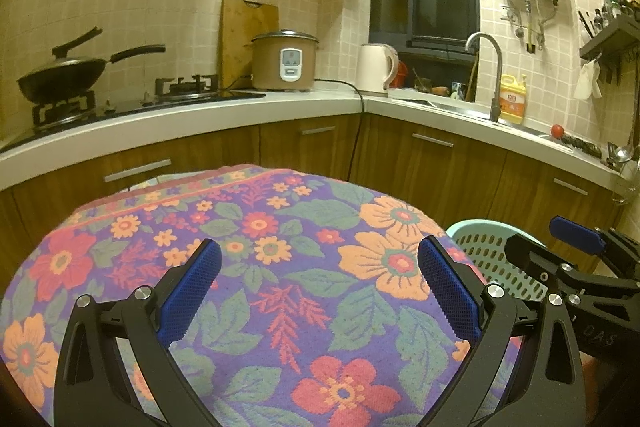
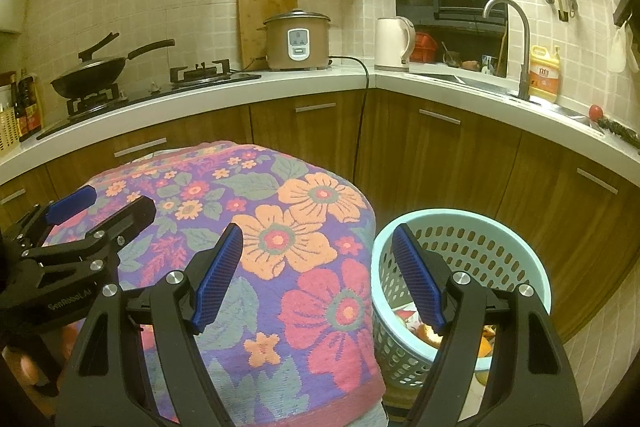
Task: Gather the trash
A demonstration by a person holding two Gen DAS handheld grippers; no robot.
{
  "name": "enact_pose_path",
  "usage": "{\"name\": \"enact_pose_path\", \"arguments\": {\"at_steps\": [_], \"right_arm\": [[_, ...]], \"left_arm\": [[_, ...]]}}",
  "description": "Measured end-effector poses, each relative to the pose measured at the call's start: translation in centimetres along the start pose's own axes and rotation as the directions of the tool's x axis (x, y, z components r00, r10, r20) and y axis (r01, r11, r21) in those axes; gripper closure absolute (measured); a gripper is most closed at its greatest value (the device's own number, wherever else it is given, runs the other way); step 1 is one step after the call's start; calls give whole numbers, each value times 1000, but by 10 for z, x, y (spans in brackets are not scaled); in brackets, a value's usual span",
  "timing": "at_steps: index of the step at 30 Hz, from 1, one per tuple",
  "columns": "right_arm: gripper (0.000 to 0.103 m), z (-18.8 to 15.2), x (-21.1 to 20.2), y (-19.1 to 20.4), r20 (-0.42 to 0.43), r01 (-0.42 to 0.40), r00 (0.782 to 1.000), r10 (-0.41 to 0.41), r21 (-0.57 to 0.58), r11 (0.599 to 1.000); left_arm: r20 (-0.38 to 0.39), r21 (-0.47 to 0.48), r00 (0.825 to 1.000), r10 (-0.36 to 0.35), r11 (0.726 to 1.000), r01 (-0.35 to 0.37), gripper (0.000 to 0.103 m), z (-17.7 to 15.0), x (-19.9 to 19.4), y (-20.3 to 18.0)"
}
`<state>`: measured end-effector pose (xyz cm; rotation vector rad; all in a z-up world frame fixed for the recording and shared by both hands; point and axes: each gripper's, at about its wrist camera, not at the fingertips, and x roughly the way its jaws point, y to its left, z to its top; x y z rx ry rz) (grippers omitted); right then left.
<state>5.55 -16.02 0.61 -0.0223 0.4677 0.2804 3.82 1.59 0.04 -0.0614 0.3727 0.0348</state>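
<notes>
A light blue perforated waste basket (image 2: pixel 500 223) stands on the floor right of a table draped in a flowered cloth (image 2: pixel 280 227). Orange peel and scraps (image 2: pixel 430 333) lie in its bottom. My right gripper (image 2: pixel 318 251) hovers open over the table's right edge and the basket rim, nothing between its blue pads. My left gripper (image 1: pixel 320 263) is open above the cloth (image 1: pixel 280 267), also holding nothing. In the left wrist view the basket (image 1: pixel 492 255) shows at the right behind the right gripper (image 1: pixel 540 251). In the right wrist view the left gripper (image 2: pixel 104 207) shows at the left.
A kitchen counter (image 2: pixel 320 79) wraps around behind, with a wok (image 2: pixel 88 73) on the stove, a rice cooker (image 2: pixel 298 41), a kettle (image 2: pixel 394 45), a sink tap (image 2: pixel 516 43) and a yellow detergent bottle (image 2: pixel 542 73). Brown cabinets (image 2: pixel 440 163) close in behind table and basket.
</notes>
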Motion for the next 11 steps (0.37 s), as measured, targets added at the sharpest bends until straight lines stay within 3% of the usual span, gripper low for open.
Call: {"name": "enact_pose_path", "arguments": {"at_steps": [11], "right_arm": [[28,2,-4,-3,3,-2,1000,2,-1,1000]], "left_arm": [[-14,-1,1000,-20,1000,20,7,1,0,-3]]}}
